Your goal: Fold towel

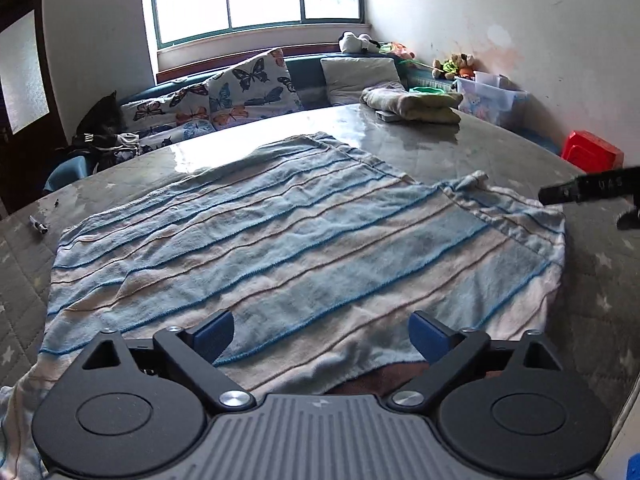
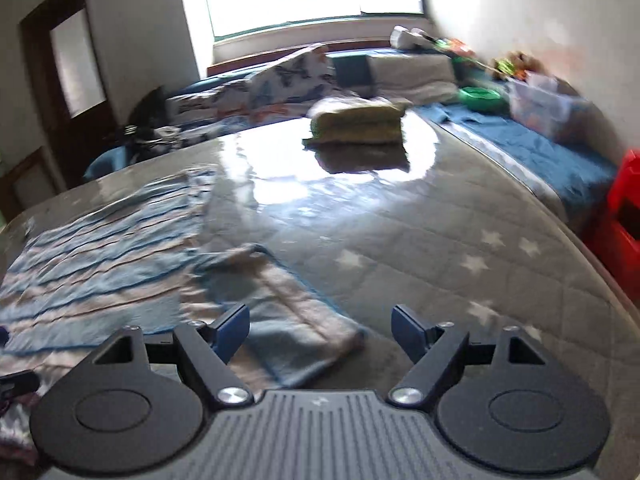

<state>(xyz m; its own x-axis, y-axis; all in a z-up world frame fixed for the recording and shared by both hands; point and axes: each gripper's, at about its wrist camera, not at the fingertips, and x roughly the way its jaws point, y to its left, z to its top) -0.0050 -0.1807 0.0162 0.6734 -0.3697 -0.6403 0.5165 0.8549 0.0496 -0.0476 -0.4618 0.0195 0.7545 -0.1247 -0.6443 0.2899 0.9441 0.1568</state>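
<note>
- left gripper (image 1: 322,334) jaws wide, holding nothing, low over towel (image 1: 280,240) near edge
- right gripper (image 2: 320,330) wide open, nothing held, above towel's right corner
- towel spread flat on table (image 2: 440,240); bare tabletop right
- folded cloth pile (image 2: 360,122) far

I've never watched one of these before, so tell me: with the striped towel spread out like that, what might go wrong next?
Two things, I'd guess. The right side of the striped towel is already flipped over and rumpled, so grabbing there could pinch two layers and give a crooked fold. Both tongs, left and right, are open and empty. Also, the table looks glossy, so the towel might slide when pulled.
</note>
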